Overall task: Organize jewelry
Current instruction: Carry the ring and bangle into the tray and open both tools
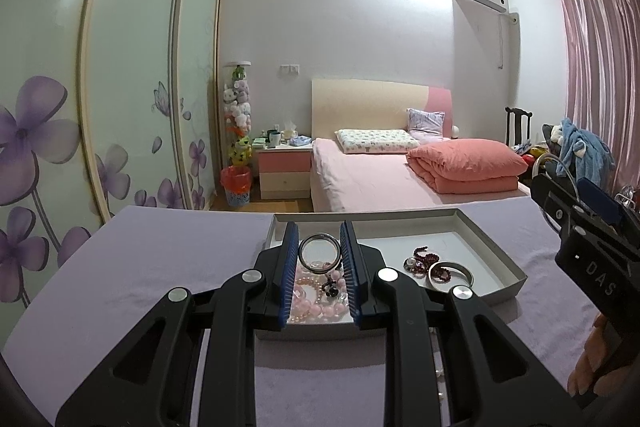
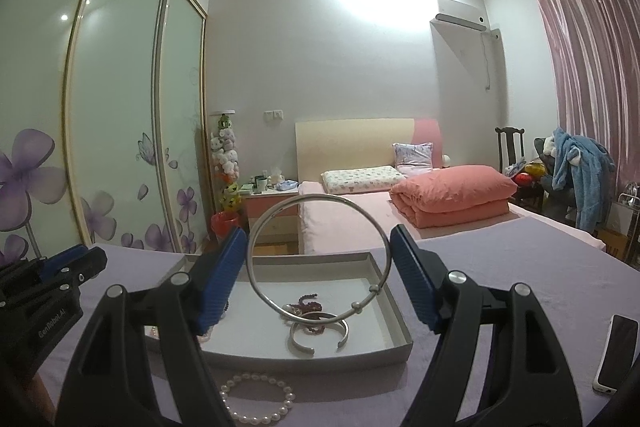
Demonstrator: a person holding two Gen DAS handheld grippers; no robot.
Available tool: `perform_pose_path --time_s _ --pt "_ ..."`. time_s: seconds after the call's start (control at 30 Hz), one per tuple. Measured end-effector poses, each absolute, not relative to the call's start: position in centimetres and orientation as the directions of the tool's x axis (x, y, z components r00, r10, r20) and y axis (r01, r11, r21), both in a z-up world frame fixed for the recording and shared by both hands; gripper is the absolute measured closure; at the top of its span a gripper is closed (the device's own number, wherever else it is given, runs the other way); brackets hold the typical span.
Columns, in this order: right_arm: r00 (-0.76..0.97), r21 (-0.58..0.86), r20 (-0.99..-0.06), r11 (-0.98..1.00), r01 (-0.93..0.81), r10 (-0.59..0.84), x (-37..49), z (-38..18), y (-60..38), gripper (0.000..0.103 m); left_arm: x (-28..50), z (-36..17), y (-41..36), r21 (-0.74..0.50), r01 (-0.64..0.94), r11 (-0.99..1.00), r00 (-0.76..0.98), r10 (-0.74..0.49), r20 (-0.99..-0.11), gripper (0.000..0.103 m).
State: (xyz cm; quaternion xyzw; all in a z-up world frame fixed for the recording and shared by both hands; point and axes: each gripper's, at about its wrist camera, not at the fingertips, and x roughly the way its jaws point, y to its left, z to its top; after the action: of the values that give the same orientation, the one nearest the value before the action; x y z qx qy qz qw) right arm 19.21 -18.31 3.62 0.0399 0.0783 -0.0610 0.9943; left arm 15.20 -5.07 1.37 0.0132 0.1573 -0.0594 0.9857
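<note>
A shallow grey tray (image 1: 496, 255) sits on the lilac table. My left gripper (image 1: 319, 259) is shut on a dark metal ring bangle (image 1: 320, 253), held over pink and pearl bead bracelets (image 1: 316, 301) in the tray's left part. My right gripper (image 2: 318, 275) is shut on a thin silver bangle (image 2: 256, 279), held upright above the tray (image 2: 384, 347). In the tray's right part lie a dark red bead strand (image 2: 306, 305) and an open silver cuff (image 2: 318, 333). A white pearl bracelet (image 2: 256, 401) lies on the table in front of the tray.
A phone (image 2: 616, 355) lies on the table at the right. The right gripper's body (image 1: 588, 243) shows at the right of the left wrist view. Behind the table are a bed (image 1: 384, 175), a nightstand (image 1: 284, 171) and a wardrobe (image 1: 120, 87).
</note>
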Motion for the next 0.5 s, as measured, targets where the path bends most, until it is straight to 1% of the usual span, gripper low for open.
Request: perform_pose_path --time_s 0.27,0.5 --pt "0.980 0.068 -0.163 0.990 0.127 -0.114 19.4 3.7 -18.3 0.031 15.5 1.2 -5.2 0.006 0.125 0.992 0.941 -0.117 -0.317 0.081" --pt "0.973 0.073 -0.203 0.989 0.128 -0.111 21.9 3.1 -18.8 0.031 17.6 0.9 -5.8 -0.003 0.150 0.989 0.930 -0.142 -0.338 0.081"
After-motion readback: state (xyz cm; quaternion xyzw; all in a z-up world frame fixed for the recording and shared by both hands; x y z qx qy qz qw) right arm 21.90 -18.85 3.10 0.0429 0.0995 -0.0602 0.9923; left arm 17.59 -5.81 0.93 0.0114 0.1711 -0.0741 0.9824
